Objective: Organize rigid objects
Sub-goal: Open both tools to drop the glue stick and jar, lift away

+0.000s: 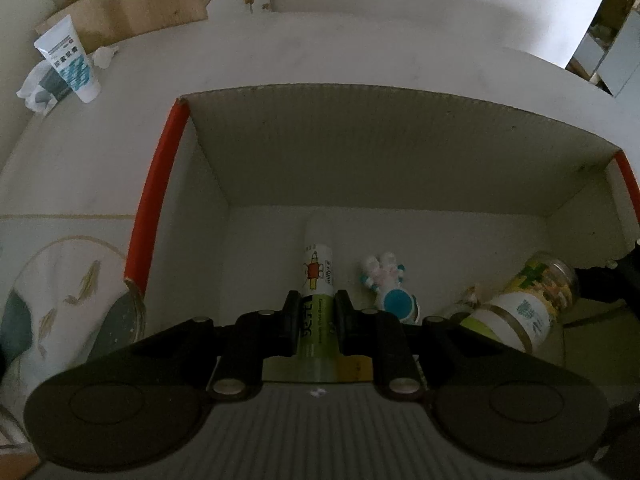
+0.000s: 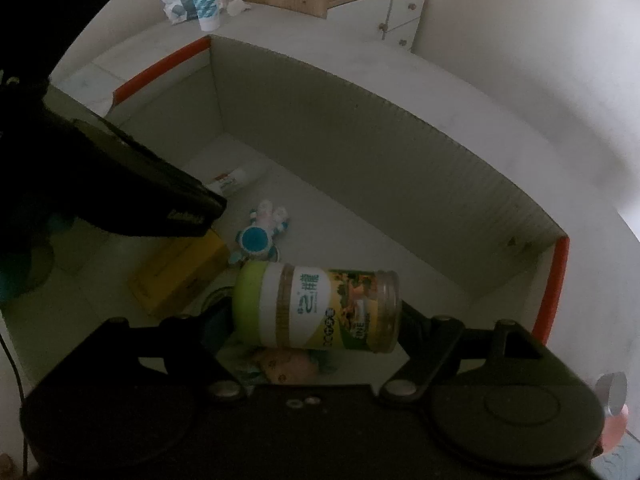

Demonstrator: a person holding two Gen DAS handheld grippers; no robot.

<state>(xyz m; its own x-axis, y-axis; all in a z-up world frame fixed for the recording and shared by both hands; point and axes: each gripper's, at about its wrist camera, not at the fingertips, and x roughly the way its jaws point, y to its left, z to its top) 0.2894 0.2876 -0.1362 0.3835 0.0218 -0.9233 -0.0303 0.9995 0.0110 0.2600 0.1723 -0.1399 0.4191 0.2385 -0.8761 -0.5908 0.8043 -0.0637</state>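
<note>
Left gripper [image 1: 315, 312] clamped on the glue stick [image 1: 317, 280], white cap pointing ahead, low inside the cardboard box [image 1: 400, 148] — looks like drop-off. Right gripper [image 2: 316, 320] closed across the jar [image 2: 320, 307], held sideways, green lid to its left — also over the box. Toy figure [image 1: 386, 284] lies just right of the left fingers.

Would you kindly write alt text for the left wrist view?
The left hand-held gripper grips a green-and-white glue stick low inside a white cardboard box. A small toy figure and a jar lie to its right.
</note>
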